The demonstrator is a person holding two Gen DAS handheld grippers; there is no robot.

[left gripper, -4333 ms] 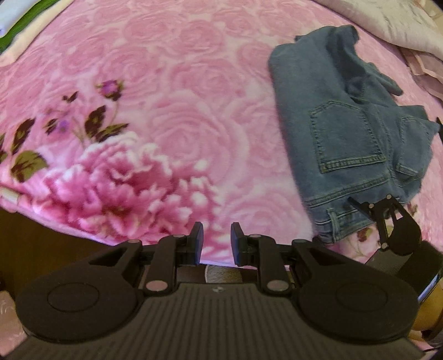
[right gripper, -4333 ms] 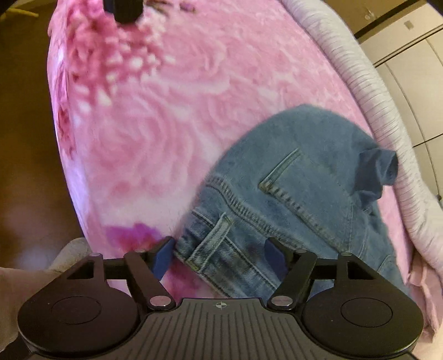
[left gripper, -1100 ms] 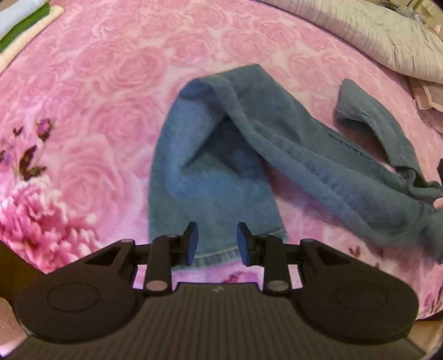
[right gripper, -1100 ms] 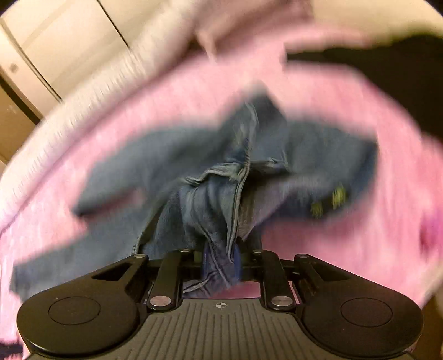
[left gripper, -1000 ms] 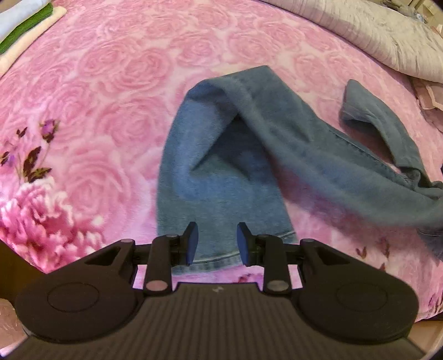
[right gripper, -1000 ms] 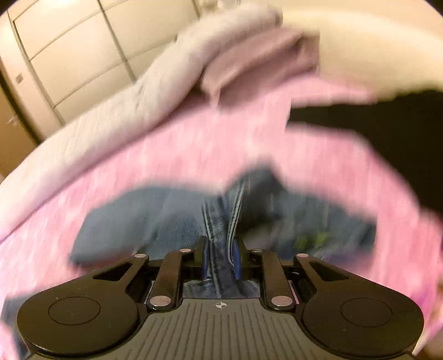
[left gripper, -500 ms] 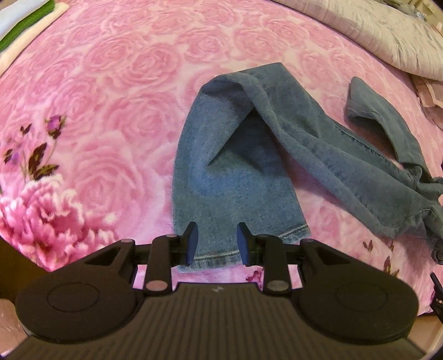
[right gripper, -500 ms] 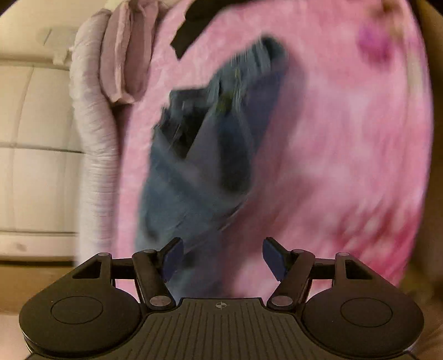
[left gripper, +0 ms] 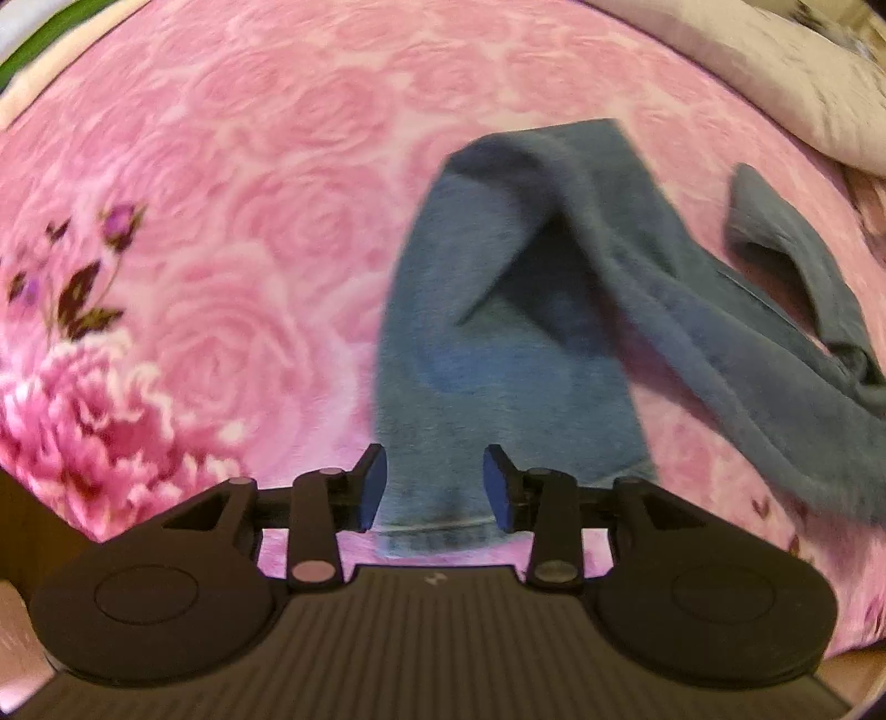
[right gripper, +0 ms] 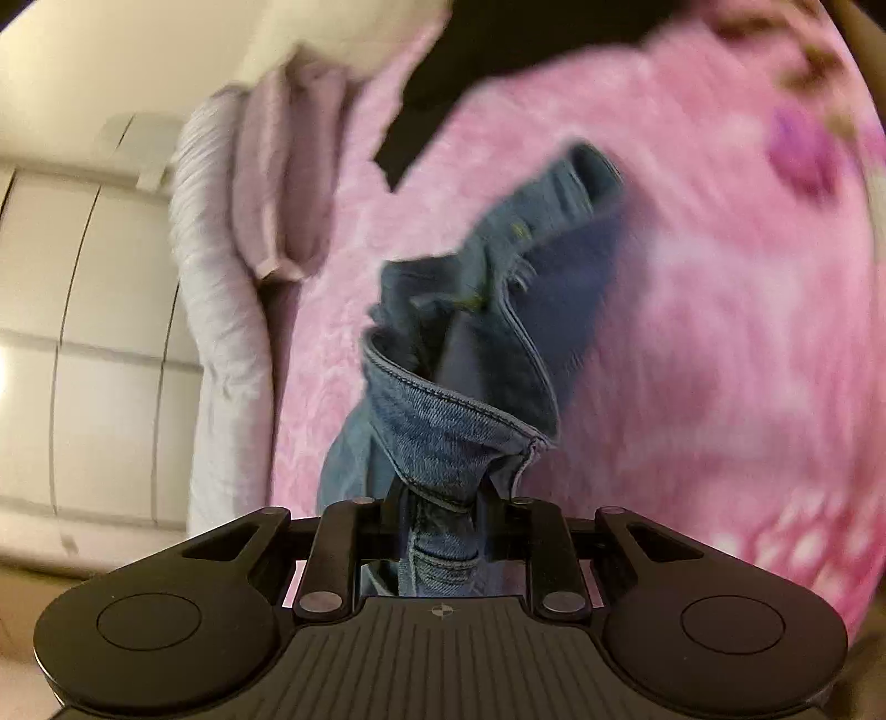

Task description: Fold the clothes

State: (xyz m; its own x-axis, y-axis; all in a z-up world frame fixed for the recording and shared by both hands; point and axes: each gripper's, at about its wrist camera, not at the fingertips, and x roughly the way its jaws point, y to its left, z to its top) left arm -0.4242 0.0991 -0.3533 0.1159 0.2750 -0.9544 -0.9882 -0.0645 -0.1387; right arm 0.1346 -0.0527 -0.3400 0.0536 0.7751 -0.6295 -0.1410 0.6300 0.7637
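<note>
A pair of blue jeans (left gripper: 498,354) lies twisted on a pink rose-pattern blanket (left gripper: 249,221). One leg runs toward me in the left wrist view. My left gripper (left gripper: 433,487) points steeply down over that leg's hem; its jaws are opening, with the hem between the blue pads (left gripper: 372,487) and not pinched. In the right wrist view the waistband of the jeans (right gripper: 443,421) bunches up into my right gripper (right gripper: 440,515). Its jaws are closing and the denim fills the gap between them. The rest of the jeans trails away over the blanket (right gripper: 720,332).
A pale quilt (left gripper: 775,72) lies along the far right of the bed, also seen as a rolled quilt (right gripper: 216,310) beside folded pink cloth (right gripper: 288,183). A dark garment (right gripper: 498,50) lies beyond the jeans. Folded green and white laundry (left gripper: 33,66) sits far left. Wardrobe doors (right gripper: 83,332) stand behind.
My right gripper let go of the denim, opened wide while rolling, and has now closed on the waistband. My left gripper sank toward the leg hem and its jaws spread a little.
</note>
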